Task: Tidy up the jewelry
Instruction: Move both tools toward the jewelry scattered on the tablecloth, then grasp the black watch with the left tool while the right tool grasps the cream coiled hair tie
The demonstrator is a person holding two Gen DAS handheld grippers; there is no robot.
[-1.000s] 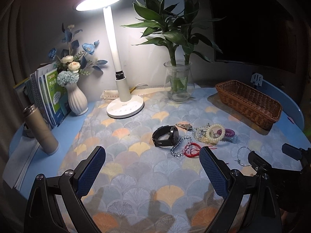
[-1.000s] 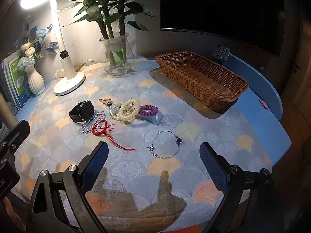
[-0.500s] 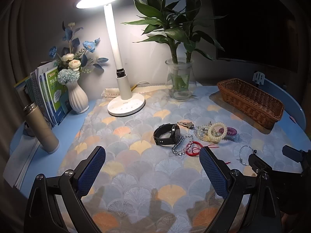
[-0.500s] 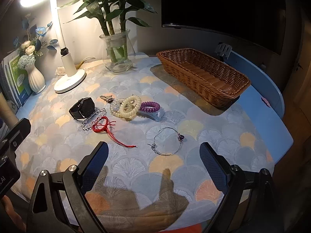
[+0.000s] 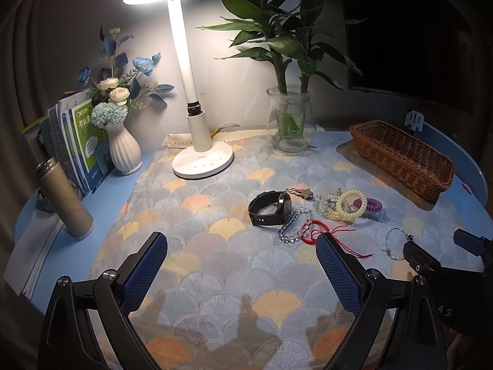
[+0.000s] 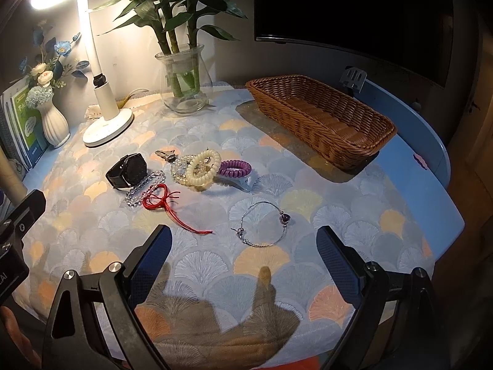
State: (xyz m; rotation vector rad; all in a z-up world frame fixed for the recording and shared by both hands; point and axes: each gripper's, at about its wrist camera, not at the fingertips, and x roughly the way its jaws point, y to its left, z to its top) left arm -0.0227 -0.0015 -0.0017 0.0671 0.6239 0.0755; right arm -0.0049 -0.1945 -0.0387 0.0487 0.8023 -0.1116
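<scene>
Jewelry lies in a loose pile on the patterned cloth: a black watch [image 5: 271,208] [image 6: 128,171], a clear bead bracelet [image 6: 144,186], a red cord bracelet [image 6: 161,200], a cream bead bracelet [image 6: 201,169], a purple coil band [image 6: 234,168] and some keys [image 6: 166,154]. A thin silver bracelet [image 6: 265,223] lies apart, nearest my right gripper [image 6: 243,262]. An empty wicker basket [image 6: 320,120] [image 5: 400,157] stands at the back right. My left gripper [image 5: 242,271] is open and empty above the cloth, short of the pile. My right gripper is open and empty.
A white desk lamp [image 5: 200,154], a glass vase with a green plant [image 5: 289,120], a white flower vase [image 5: 123,151], books [image 5: 71,141] and a metal flask [image 5: 64,203] line the back and left. A dark monitor [image 6: 354,9] hangs behind the basket.
Both grippers have drifted slightly forward and up over the table; the jewelry sits a little lower in both views. Nothing was taken hold of.
</scene>
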